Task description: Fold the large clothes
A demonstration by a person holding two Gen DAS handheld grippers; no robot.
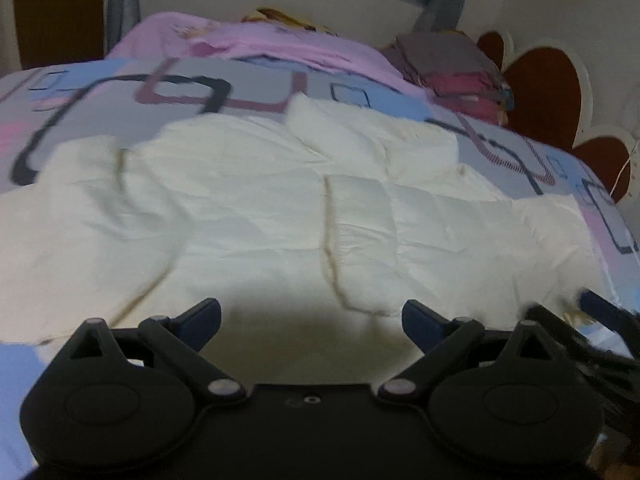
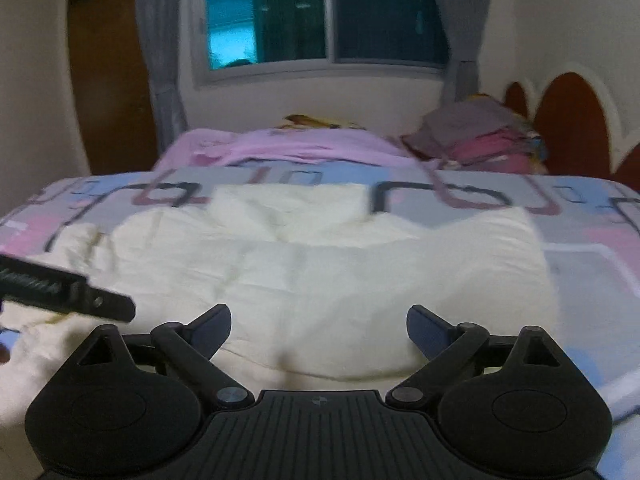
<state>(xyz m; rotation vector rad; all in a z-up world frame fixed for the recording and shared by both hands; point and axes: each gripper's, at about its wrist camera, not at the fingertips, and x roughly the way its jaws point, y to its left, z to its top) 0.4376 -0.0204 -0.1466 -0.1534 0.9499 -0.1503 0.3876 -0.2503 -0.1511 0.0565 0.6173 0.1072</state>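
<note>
A large cream-white padded garment point(image 1: 280, 208) lies spread flat across the bed, its seams running front to back; it also shows in the right wrist view point(image 2: 320, 272). My left gripper point(image 1: 311, 322) is open and empty, hovering over the garment's near edge. My right gripper point(image 2: 319, 330) is open and empty, also above the near edge. The right gripper's dark tip shows at the right edge of the left wrist view point(image 1: 600, 312). The left gripper shows as a black bar at the left of the right wrist view point(image 2: 68, 292).
The bed has a patterned blue, grey and pink cover point(image 1: 100, 92). A lilac blanket point(image 1: 260, 44) lies behind. A pile of folded clothes point(image 2: 480, 140) sits by the red headboard point(image 2: 572, 120). A window point(image 2: 320, 12) and curtains are on the far wall.
</note>
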